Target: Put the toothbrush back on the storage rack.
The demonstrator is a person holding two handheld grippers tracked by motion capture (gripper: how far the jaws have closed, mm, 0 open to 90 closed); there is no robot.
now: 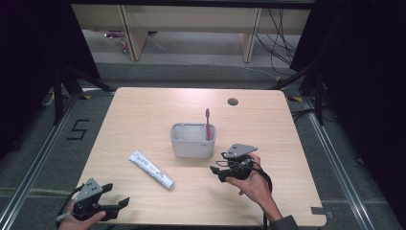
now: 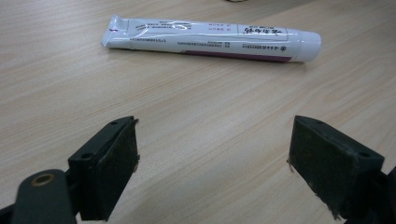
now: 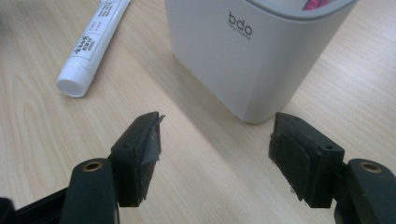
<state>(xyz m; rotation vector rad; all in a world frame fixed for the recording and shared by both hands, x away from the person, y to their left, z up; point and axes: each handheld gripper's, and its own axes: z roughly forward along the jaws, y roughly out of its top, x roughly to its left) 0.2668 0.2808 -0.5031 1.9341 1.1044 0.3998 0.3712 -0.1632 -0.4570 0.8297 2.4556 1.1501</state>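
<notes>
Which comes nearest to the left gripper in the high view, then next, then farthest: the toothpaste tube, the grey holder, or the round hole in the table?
From the left gripper at the table's near left corner:
1. Toothpaste tube, lying flat just beyond it, left of centre.
2. Grey holder, mid-table, with a pink toothbrush standing in it.
3. Round hole, near the far edge, right of centre.

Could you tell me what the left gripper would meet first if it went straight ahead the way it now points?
Most likely the toothpaste tube. It lies flat across the line of the open left gripper, with bare table between them. How far off it is cannot be judged exactly.
</notes>
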